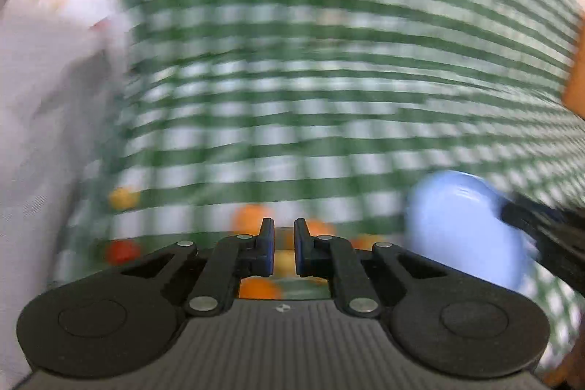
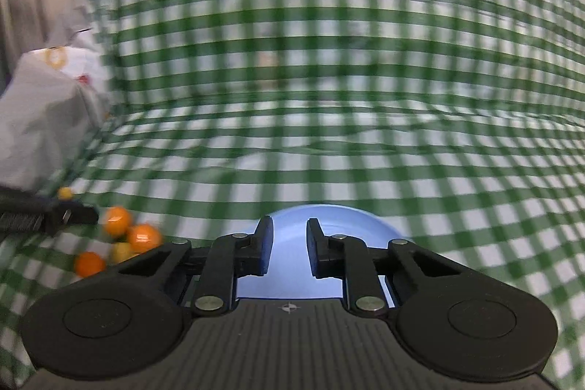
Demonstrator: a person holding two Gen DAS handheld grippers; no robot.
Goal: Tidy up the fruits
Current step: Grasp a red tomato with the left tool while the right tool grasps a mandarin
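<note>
We hold the blue bowl (image 2: 321,225) at its rim in the right gripper (image 2: 289,243), fingers partly closed. The left gripper (image 1: 284,245), narrowly open and empty, hovers over small orange fruits (image 2: 144,238), lower left; slow it first.

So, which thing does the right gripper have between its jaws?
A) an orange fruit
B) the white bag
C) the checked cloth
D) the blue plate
D: in the right wrist view the blue plate lies in the gap of the right gripper; the left wrist view shows that gripper at the plate's edge, while the orange fruits lie apart.
</note>
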